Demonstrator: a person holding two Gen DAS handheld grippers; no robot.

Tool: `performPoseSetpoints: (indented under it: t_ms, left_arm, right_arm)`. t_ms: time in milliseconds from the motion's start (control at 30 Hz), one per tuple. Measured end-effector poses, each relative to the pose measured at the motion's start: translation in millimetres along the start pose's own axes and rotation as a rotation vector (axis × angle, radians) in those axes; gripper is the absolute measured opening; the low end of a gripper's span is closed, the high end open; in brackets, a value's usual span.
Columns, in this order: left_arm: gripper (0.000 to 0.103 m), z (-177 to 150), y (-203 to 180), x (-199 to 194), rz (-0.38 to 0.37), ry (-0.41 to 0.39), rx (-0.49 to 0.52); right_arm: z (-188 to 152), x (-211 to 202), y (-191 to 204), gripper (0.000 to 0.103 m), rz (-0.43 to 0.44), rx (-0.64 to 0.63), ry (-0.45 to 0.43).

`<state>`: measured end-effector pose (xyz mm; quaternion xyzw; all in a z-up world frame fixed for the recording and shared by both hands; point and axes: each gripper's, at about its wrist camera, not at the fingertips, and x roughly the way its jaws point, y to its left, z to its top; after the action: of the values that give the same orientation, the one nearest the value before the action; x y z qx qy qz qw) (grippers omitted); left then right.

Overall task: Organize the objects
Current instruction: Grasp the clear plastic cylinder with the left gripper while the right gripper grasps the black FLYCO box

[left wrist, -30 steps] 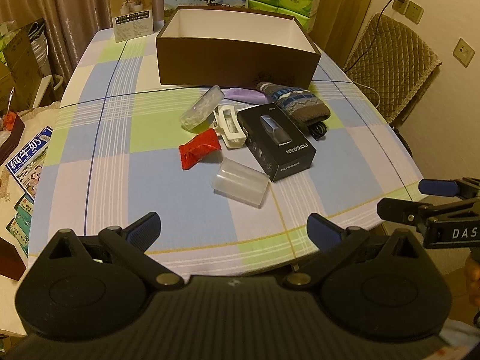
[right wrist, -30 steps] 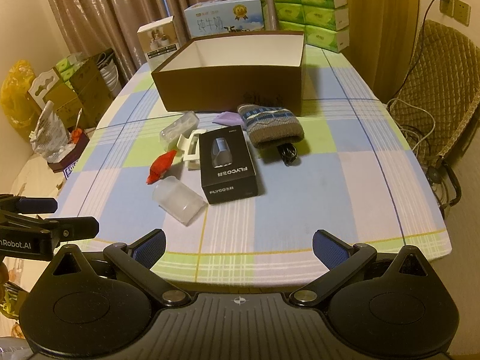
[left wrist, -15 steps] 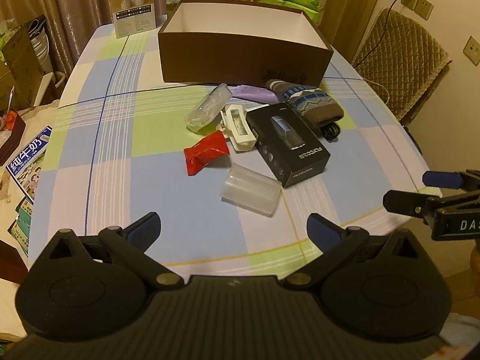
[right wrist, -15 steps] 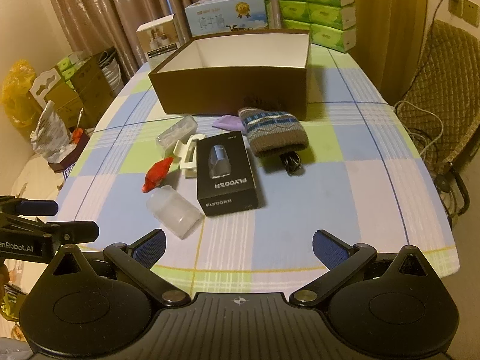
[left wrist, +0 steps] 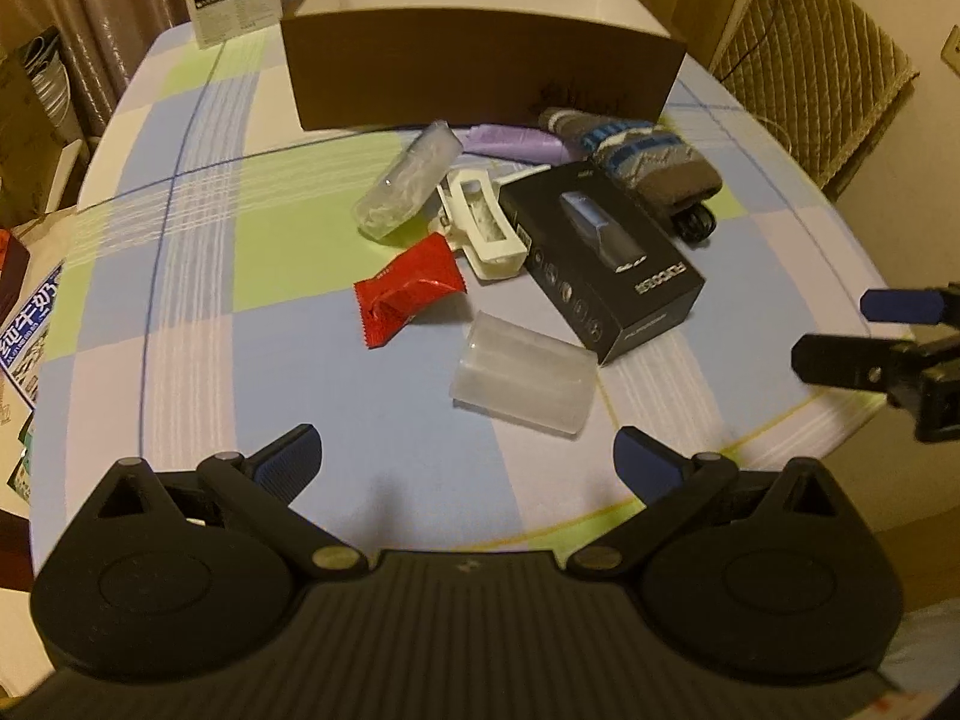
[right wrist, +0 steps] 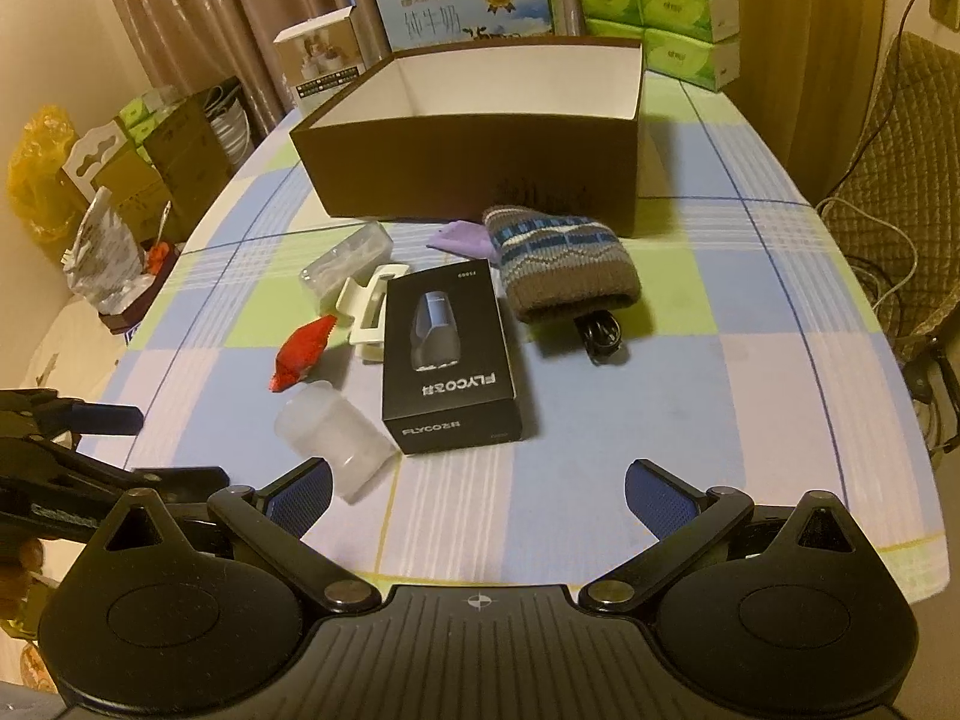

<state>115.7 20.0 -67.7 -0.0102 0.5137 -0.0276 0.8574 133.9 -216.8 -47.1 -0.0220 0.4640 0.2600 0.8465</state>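
Observation:
An open brown box (left wrist: 480,72) (right wrist: 480,156) stands at the back of the table. In front of it lie a black FLYCO box (left wrist: 600,267) (right wrist: 447,360), a frosted plastic tub (left wrist: 525,381) (right wrist: 336,438), a red wrapper (left wrist: 405,291) (right wrist: 300,351), a white clip (left wrist: 480,228) (right wrist: 366,312), a clear case (left wrist: 408,180) (right wrist: 345,261), a purple item (left wrist: 516,141) (right wrist: 459,237) and a knitted pouch (left wrist: 642,159) (right wrist: 561,267). My left gripper (left wrist: 465,462) is open and empty, just short of the tub. My right gripper (right wrist: 477,495) is open and empty, near the FLYCO box.
The table has a checked cloth (left wrist: 240,276). Cartons and green tissue packs (right wrist: 678,6) stand behind the brown box. A wicker chair (left wrist: 804,72) stands at the right. Boxes and bags (right wrist: 120,180) sit off the table's left side. A black cable (right wrist: 600,333) pokes from the pouch.
Both grippers have moved forward over the table toward the pile of objects. Both stay open and empty. The objects have not moved.

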Motion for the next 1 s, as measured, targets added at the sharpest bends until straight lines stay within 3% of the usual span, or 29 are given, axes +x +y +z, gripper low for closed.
performPoseSetpoints:
  t_ms: [567, 633, 800, 1000]
  left_arm:
    - [0.093, 20, -23, 65, -0.032, 0.026, 0.123]
    - [0.090, 21, -26, 71, -0.038, 0.033, 0.136]
    - [0.072, 21, -30, 83, -0.034, 0.051, 0.173]
    - [0.071, 15, -23, 72, -0.031, -0.003, 0.174]
  right_arm:
    - [15, 36, -32, 0.101, -0.027, 0.050, 0.015]
    - [17, 38, -35, 0.101, -0.029, 0.055, 0.021]
    - [19, 43, -41, 0.101, -0.034, 0.068, 0.030]
    - [24, 49, -38, 0.101, -0.011, 0.044, 0.029]
